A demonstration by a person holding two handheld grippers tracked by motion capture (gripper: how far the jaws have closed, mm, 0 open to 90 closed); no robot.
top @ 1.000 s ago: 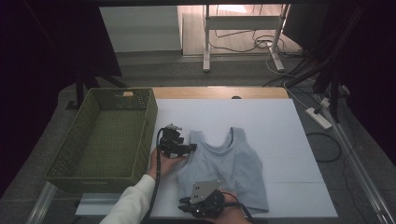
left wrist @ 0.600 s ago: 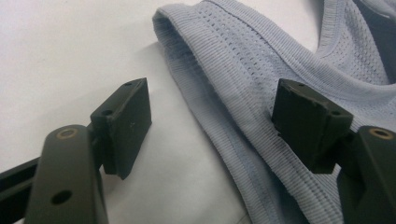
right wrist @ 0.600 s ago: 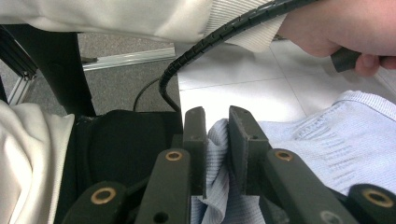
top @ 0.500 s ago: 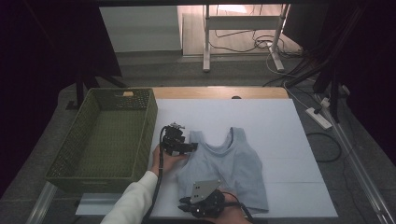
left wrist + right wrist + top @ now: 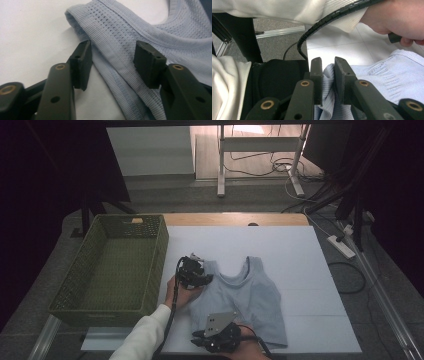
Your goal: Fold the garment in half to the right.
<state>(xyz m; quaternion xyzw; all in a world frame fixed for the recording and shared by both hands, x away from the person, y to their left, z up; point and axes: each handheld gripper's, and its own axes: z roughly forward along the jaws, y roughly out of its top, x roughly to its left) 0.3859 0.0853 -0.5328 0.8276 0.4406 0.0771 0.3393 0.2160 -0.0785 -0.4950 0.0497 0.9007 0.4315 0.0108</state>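
— Where are you?

— The vest [image 5: 245, 297] lies flat on the white table [image 5: 300, 250]. My right gripper [image 5: 327, 75] pinches its hem; my left gripper [image 5: 112, 62] gapes wide astride the shoulder strap [image 5: 105, 45].

— Next?

— Probably closing the left on that strap, then lifting.

Mesh-knit cloth tank top [image 5: 245, 300]; woven basket [image 5: 112, 265]; matt table [image 5: 300, 255].

A pale blue mesh tank top [image 5: 244, 296] lies apparently flat on the white table [image 5: 300, 255].

White ribbed sleeve [image 5: 142, 337]; black claw [image 5: 112, 62] with brass screws, ribbed black cable [image 5: 332, 18]
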